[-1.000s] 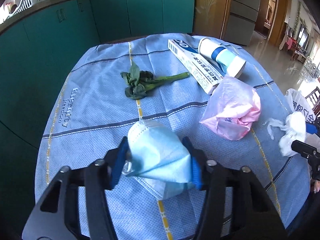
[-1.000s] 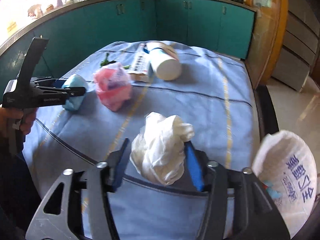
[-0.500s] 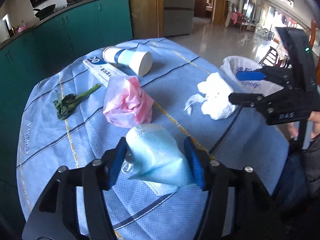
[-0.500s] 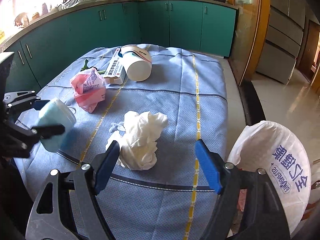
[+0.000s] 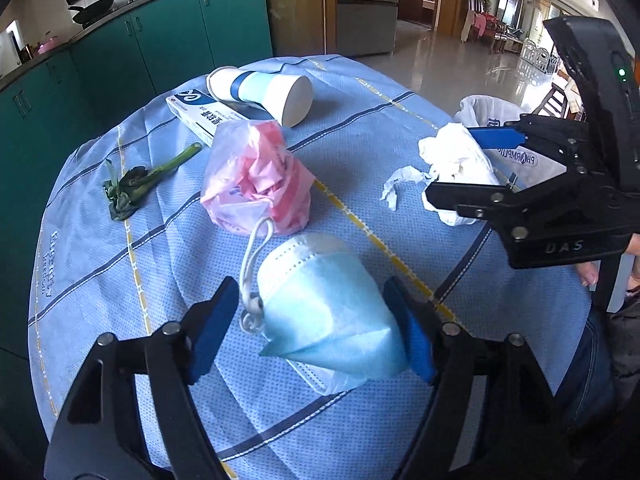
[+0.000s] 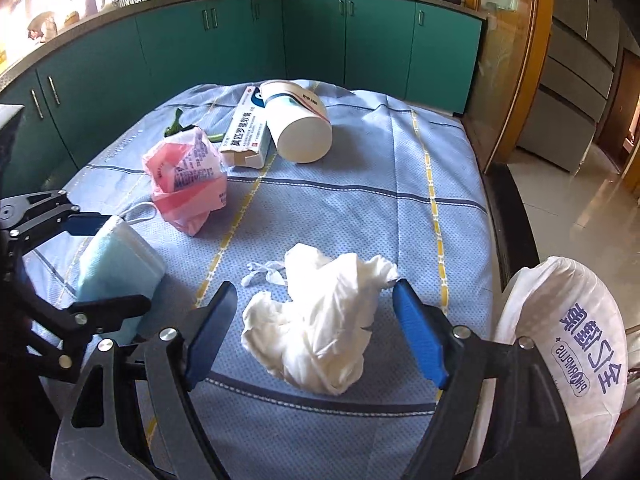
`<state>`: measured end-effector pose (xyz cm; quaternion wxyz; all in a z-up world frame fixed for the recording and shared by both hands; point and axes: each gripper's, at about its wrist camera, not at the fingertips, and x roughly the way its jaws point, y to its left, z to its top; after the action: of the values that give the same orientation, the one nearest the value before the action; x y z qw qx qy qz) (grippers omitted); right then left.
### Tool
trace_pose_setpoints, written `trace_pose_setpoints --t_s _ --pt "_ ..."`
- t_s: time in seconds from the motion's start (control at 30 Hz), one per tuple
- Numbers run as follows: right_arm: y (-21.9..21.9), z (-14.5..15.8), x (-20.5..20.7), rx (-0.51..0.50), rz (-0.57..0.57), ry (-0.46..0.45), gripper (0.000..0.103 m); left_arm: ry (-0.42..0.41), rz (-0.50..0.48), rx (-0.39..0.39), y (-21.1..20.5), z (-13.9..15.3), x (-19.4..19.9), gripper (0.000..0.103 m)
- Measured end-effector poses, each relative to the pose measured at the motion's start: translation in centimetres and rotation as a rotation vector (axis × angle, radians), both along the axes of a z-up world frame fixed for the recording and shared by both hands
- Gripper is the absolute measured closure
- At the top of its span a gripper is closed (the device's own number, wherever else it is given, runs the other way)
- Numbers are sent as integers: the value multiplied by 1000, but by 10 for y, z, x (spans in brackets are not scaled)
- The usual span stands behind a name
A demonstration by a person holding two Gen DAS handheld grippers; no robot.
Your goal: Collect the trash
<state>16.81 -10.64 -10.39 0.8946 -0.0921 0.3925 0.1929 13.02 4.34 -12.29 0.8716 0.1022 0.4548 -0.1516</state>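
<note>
A light blue face mask (image 5: 324,312) lies on the blue tablecloth between the fingers of my left gripper (image 5: 310,334). The jaws are opening, and the left pad stands clear of the mask. In the right wrist view, a crumpled white tissue wad (image 6: 320,328) rests on the cloth between the fingers of my right gripper (image 6: 316,338). Those jaws are opening too, and both pads are apart from the wad. My left gripper (image 6: 100,264) and the mask (image 6: 116,264) appear at that view's left. A white printed trash bag (image 6: 568,336) hangs off the table's right edge.
Farther back on the table (image 5: 400,128) lie a pink plastic bag (image 5: 256,180), a tipped paper cup (image 5: 264,92), a flat medicine box (image 5: 200,114) and a green vegetable stem (image 5: 140,184). Teal cabinets (image 6: 240,40) run behind the table. A person's hand (image 5: 588,276) holds the right gripper.
Both grippers have opened and let go: the mask and the tissue wad now lie on the cloth. The left gripper swung right, toward the right gripper and the bag.
</note>
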Motion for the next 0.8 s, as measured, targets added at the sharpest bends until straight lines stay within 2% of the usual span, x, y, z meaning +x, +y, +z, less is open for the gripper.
trace_pose_setpoints --t_s 0.1,0.33,0.67,0.7,0.77,0.8 --pt "2 -5 3 -13 -2 8 25 2 -1 3 -1 -1 -1 44" --pt "4 -15 7 -26 -5 29 25 -21 -17 4 -1 4 -6 64" --pt "10 -20 7 -46 13 30 25 -40 0 4 2 9 -5 67" --pt "9 -20 6 -45 12 29 26 -40 0 7 2 8 -5 67" --pt "9 -19 7 -39 13 29 37 -39 1 9 1 8 -5 67" --pt "9 -19 6 -35 14 30 39 -39 1 9 1 8 -5 67"
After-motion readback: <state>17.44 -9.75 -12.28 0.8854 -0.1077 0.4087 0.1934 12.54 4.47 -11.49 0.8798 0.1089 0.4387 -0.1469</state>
